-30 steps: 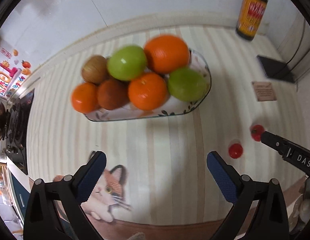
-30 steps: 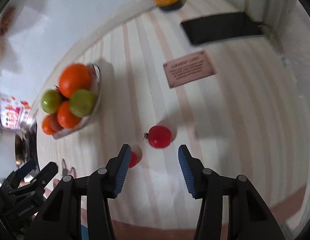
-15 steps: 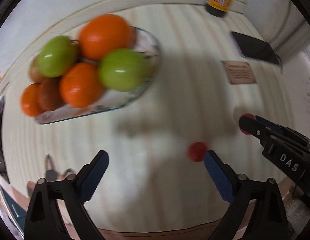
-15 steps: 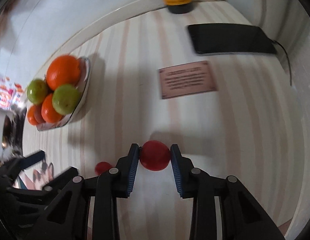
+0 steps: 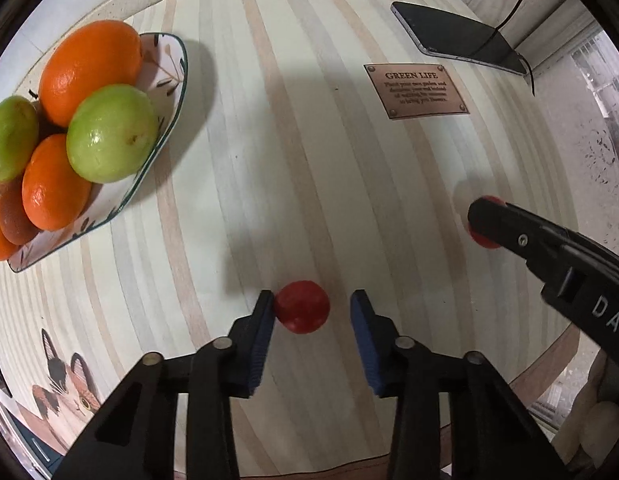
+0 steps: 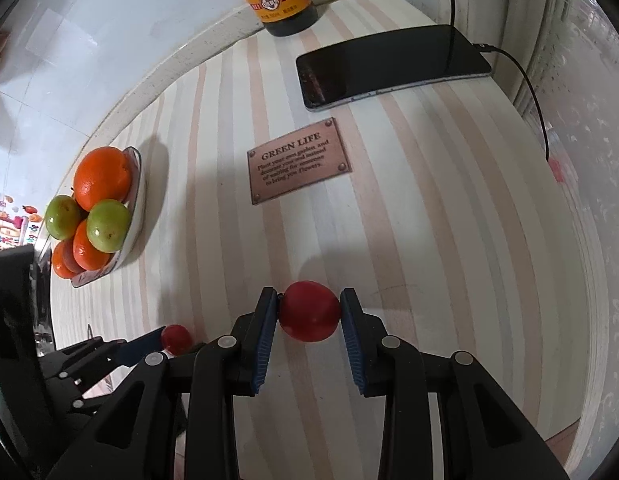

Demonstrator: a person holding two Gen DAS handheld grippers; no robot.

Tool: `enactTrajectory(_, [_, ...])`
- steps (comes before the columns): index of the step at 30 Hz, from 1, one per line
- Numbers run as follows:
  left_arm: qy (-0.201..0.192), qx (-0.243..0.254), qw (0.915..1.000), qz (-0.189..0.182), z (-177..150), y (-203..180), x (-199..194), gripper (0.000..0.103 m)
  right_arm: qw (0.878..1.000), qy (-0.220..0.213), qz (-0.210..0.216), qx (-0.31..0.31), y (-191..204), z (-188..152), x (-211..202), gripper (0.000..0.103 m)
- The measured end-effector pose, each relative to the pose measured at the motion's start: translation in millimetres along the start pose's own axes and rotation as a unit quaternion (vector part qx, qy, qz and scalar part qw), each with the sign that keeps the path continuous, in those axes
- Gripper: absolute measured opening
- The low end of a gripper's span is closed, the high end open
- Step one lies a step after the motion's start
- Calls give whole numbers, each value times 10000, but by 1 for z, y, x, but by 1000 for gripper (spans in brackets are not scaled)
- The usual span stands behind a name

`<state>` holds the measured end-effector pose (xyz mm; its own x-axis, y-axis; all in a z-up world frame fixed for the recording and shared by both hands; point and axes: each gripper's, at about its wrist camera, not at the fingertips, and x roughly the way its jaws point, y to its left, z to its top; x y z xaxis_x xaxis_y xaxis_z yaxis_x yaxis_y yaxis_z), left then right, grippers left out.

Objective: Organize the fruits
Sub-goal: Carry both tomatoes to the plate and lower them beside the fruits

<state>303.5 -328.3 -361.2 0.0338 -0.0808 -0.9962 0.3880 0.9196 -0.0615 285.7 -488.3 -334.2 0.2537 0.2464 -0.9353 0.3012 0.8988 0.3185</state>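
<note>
Round glossy red tomato (image 6: pixel 309 311)

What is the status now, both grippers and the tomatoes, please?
Right gripper shut on larger tomato. Left gripper open around smaller tomato. Path to fruit plate unobstructed.

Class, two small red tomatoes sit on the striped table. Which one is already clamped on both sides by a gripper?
The larger tomato, pinched between both pads of the right gripper. The smaller tomato touches only one pad of the open left gripper.
</note>
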Motion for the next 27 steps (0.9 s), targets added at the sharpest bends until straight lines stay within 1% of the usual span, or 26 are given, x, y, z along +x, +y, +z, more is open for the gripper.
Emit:
enactTrajectory(2, [-23,25,10000,23,7,2,2,25,10000,32,-14,22,-2,-3,2,35])
enactTrajectory(8, [-74,-72,9999,-57,8,4,0,24,10000,43,-2,24,-1,-6,1,35])
enactTrajectory(14, [-266,-313,9990,-192,4,36,-26,24,9999,-47,107,-81,10,-6,-11,35])
enactTrajectory(17, [-449,-602,9965,-367,-1,61,-48,24,9995,-94,254,-161,23,-6,-19,35])
enactTrajectory(20, [-609,-943,9922,-538,-13,94,-68,24,9985,-136,443,-304,47,-7,-24,35])
enactTrajectory(22, [-732,-1305,9861,-721,-21,125,-85,24,9974,-153,559,-429,66,-8,-25,35])
enactTrajectory(24, [-790,-1622,9794,-908,-33,151,-93,24,9958,-146,729,-540,90,-8,-24,35])
enactTrajectory(25, [-827,-1845,9741,-1012,-37,167,-98,24,9950,-139,821,-552,101,-9,-22,35])
enactTrajectory(27, [-840,-2134,9659,-1200,-39,193,-102,24,9931,-79,1045,-531,124,-9,-15,35])
